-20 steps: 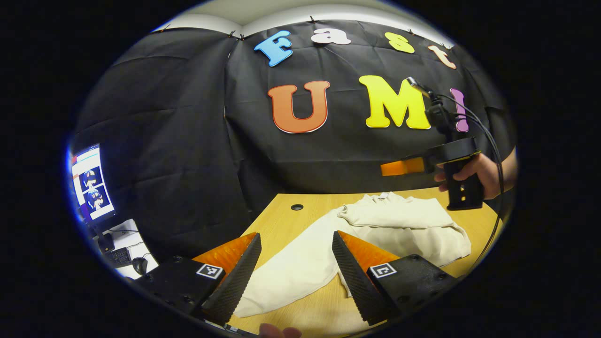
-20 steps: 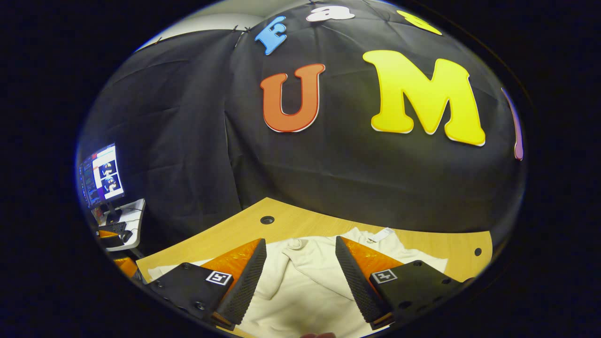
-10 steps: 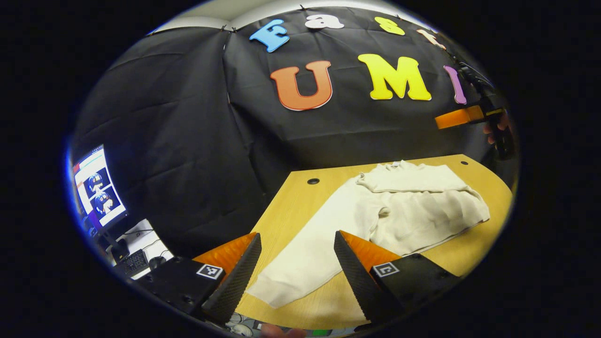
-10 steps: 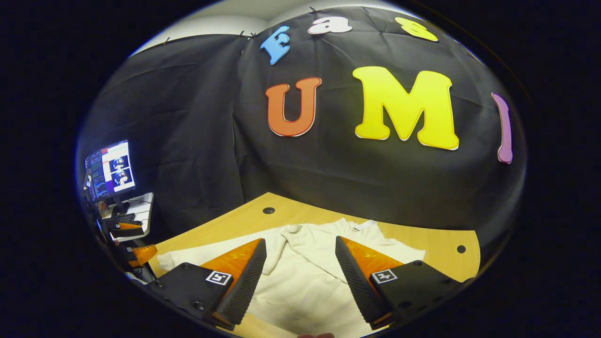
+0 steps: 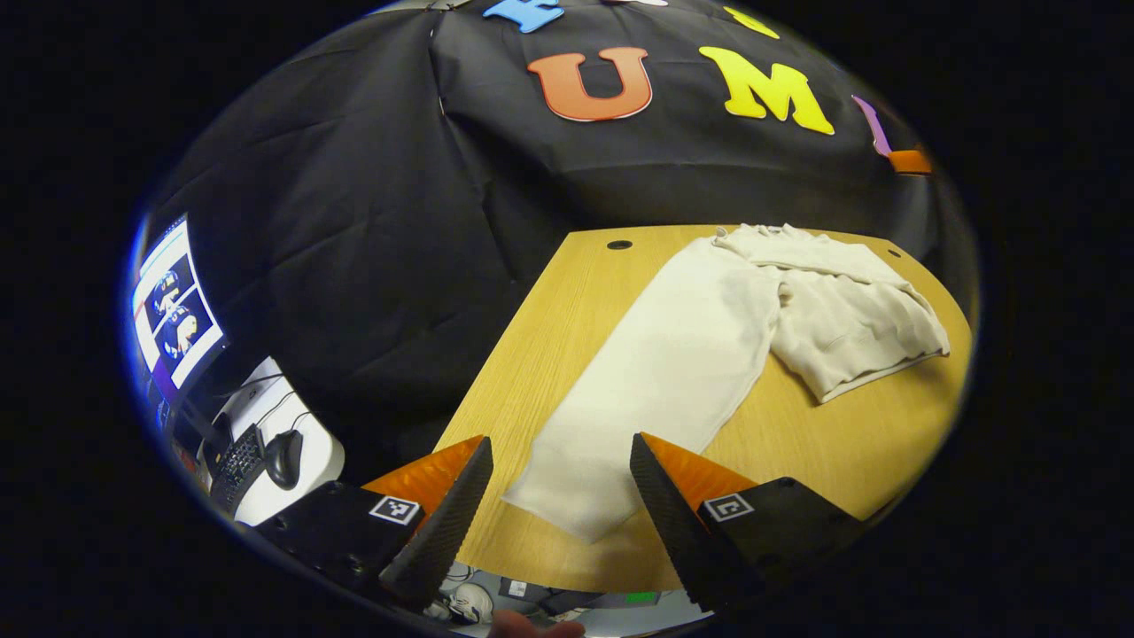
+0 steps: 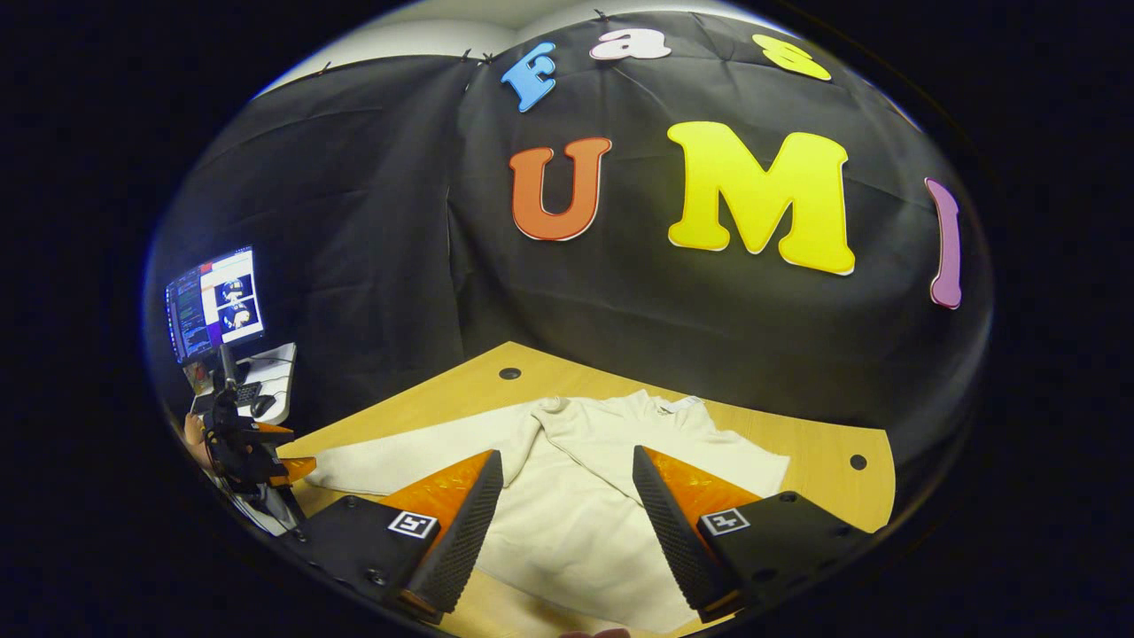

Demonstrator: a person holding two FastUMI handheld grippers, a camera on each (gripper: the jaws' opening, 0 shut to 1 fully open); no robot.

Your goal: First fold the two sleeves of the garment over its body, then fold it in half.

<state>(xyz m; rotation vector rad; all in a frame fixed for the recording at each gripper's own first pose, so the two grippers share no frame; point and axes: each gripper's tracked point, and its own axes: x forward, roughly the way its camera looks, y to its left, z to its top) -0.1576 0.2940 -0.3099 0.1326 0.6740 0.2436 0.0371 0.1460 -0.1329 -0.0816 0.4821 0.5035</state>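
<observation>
Left gripper view: one cream garment (image 5: 797, 301) lies on one wooden table (image 5: 549, 354), its body bunched toward the far right corner; one sleeve (image 5: 656, 390) stretches flat and straight toward the camera, its cuff ending just short of the near table edge; the other sleeve (image 5: 802, 252) is already folded across the top of the body; the left gripper (image 5: 558, 505) hangs above that near edge with its two fingers spread wide and nothing between them, the cuff lying in the gap below; bare wood runs along the table's left side and in front of the body on the right; two round holes (image 5: 619, 244) mark the far edge; off the table to the left stand one monitor (image 5: 168, 310), one keyboard (image 5: 235, 456) and one mouse (image 5: 285, 458).

Right gripper view: the right gripper (image 6: 567, 523) hovers over the garment's body (image 6: 567, 514), fingers likewise parted and empty; the long sleeve (image 6: 416, 456) runs out to the left across the table (image 6: 824, 443); the left gripper (image 6: 257, 443), held in a hand, sits at the sleeve's far end near the table's left edge; open wood remains on the right beyond the hem.
</observation>
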